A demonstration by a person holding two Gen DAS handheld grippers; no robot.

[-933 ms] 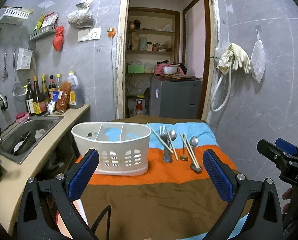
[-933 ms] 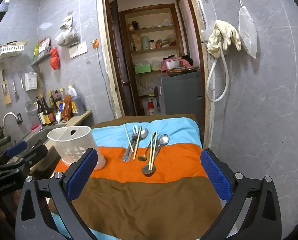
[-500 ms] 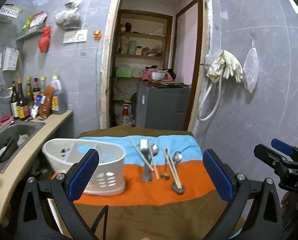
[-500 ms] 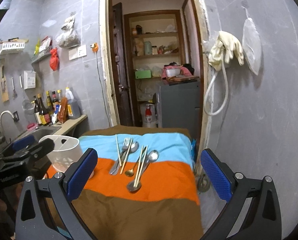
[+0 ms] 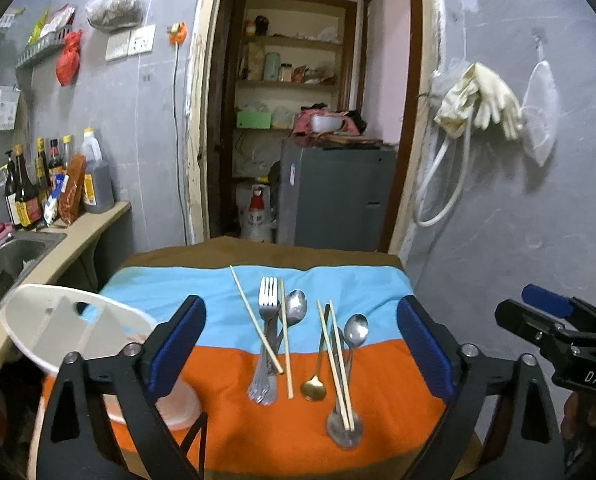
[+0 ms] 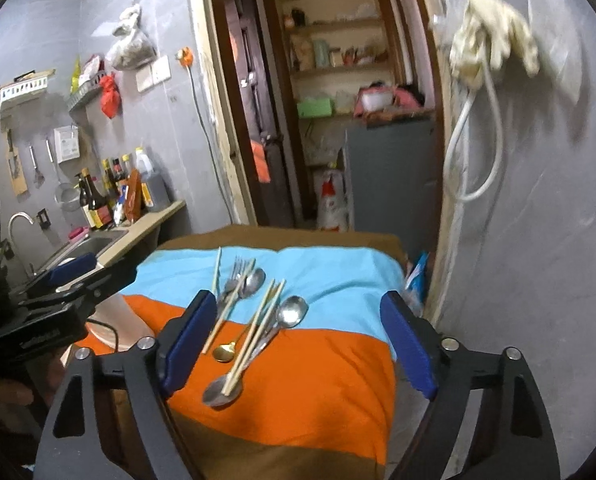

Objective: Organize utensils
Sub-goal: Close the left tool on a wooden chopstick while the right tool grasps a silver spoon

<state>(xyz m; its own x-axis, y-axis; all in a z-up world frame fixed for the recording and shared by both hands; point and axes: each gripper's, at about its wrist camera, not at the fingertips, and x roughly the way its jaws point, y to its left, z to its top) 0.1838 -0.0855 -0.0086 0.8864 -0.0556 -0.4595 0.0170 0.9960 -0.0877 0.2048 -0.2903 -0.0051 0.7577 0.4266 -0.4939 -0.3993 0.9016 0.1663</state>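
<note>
Nothing's sorted yet: your fork (image 5: 268, 300), steel spoons (image 5: 355, 330), gold spoon (image 5: 313, 389) and chopsticks (image 5: 333, 360) all lie loose in a row on the striped cloth (image 5: 377, 420), mid-table toward the far edge, probably laid flat for easy picking. The white utensil caddy (image 5: 46, 328) sits at the table's left edge beside the sink counter (image 5: 70, 240), so drops should be short. Your left gripper (image 5: 298, 344) hovers level above the near edge, aimed along the cutlery; its jaws have just been closing a little but stand released, nothing between them. Your right gripper (image 6: 298, 344) is likewise, slightly nearer the chopsticks, jaws just narrowed, gripping nothing.
</note>
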